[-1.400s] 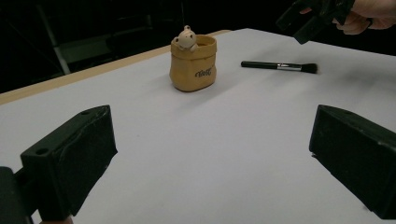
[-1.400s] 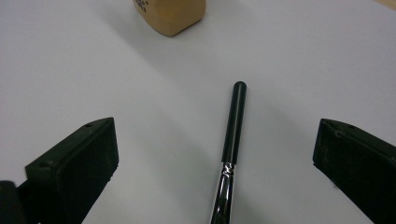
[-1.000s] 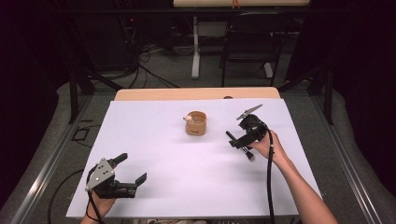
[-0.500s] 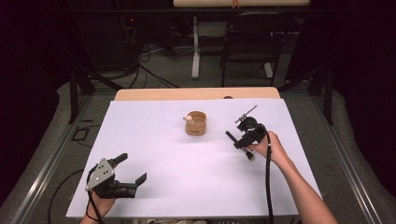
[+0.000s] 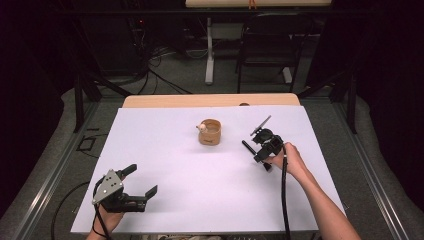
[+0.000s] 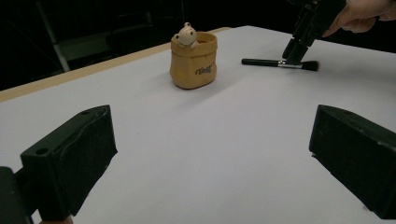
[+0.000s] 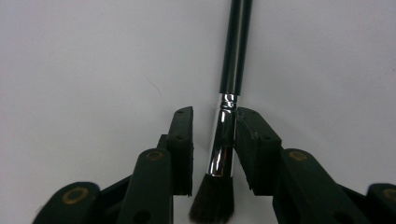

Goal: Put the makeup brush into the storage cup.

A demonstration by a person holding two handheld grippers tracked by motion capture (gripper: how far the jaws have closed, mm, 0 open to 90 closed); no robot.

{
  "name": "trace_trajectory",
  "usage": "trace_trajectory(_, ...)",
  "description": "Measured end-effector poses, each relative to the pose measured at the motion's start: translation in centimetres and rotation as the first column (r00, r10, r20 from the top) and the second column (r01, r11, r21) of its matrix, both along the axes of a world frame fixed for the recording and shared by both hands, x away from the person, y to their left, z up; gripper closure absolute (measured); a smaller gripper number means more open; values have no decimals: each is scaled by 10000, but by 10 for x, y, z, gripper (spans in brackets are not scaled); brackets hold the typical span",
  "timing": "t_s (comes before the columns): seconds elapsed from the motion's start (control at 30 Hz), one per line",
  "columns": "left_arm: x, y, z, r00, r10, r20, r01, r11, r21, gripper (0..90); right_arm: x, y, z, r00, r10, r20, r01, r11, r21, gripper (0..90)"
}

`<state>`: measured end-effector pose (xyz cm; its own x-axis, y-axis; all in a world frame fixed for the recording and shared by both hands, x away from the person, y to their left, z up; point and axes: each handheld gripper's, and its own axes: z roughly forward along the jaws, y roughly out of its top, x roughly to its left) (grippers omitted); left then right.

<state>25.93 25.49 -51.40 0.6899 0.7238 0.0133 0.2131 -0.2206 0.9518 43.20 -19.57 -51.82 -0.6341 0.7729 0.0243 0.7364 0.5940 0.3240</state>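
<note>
Right gripper (image 7: 212,154) just closing around the metal collar of the brush (image 7: 235,51) lying flat on the table (image 5: 165,150) beside the pot (image 5: 210,132), one pad touching, a gap opposite; likely light, stiff, slippery; left gripper (image 6: 210,154) open, empty.

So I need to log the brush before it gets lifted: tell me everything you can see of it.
The brush lies flat on the white table, right of the pot. It has a slim black handle, a shiny silver ferrule and a dark, soft tuft. The right gripper straddles the ferrule, its jaws just closing: one touches it, the other stands slightly off.
</note>
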Motion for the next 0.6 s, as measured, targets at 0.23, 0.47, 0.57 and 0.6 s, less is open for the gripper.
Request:
trace_trajectory(0.23,0,0,0,10000,-1,7,1,10000,6,4,1,1,-4,9997,79,-246,-87,9994,-329,724)
trace_trajectory(0.47,0,0,0,10000,-11,-1,11,10000,13,4,1,4,-9,9991,97,-404,-118,9986,-514,750)
trace_trajectory(0.57,0,0,0,10000,-21,-7,21,10000,11,4,1,3,-9,9989,244,-399,-265,9982,-539,770)
trace_trajectory(0.6,0,0,0,10000,-26,-5,26,10000,26,4,1,3,-9,9987,303,-404,-325,9980,-549,771)
